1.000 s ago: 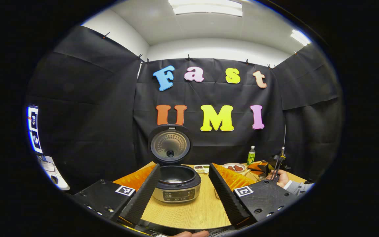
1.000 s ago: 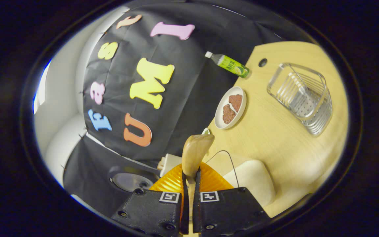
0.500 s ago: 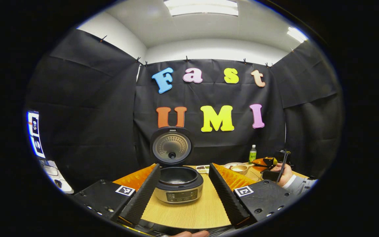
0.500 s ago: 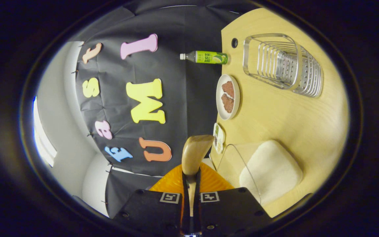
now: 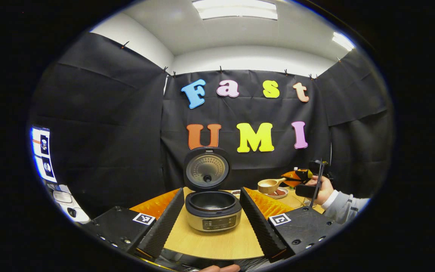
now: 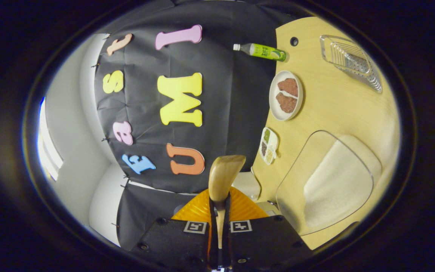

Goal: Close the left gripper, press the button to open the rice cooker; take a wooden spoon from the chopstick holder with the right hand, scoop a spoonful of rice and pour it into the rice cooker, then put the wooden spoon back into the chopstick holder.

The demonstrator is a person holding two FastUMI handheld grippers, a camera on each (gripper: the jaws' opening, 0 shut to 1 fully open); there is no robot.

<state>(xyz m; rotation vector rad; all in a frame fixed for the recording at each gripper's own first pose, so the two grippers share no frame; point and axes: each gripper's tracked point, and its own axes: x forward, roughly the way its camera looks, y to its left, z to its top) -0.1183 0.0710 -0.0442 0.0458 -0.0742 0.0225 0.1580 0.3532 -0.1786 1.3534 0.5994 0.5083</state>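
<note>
The rice cooker point(image 5: 212, 211) stands on the wooden table with its lid point(image 5: 207, 169) raised and the dark inner pot showing. My left gripper point(image 5: 213, 223) hangs open in front of it, one finger on each side and not touching. In the left gripper view, my right gripper point(image 5: 300, 176) is held in a hand at the right, above the table, carrying the wooden spoon point(image 5: 270, 185) with its bowl pointing toward the cooker. In the right gripper view, my right gripper point(image 6: 219, 206) is shut on the spoon's handle point(image 6: 223, 175), rolled sideways. The clear box of rice point(image 6: 330, 181) lies just below it. The metal chopstick holder point(image 6: 353, 60) stands at the far table edge.
A white plate point(image 6: 286, 95) with two reddish pieces, a small divided dish point(image 6: 269, 145) and a green bottle point(image 6: 261, 51) sit along the table's back by the black cloth wall. A sleeve and hand point(image 5: 325, 192) reach in from the right.
My right gripper has risen from the rice box with the spoon and swung left toward the cooker. The chopstick holder slid toward the view's edge. My left gripper barely shifted.
</note>
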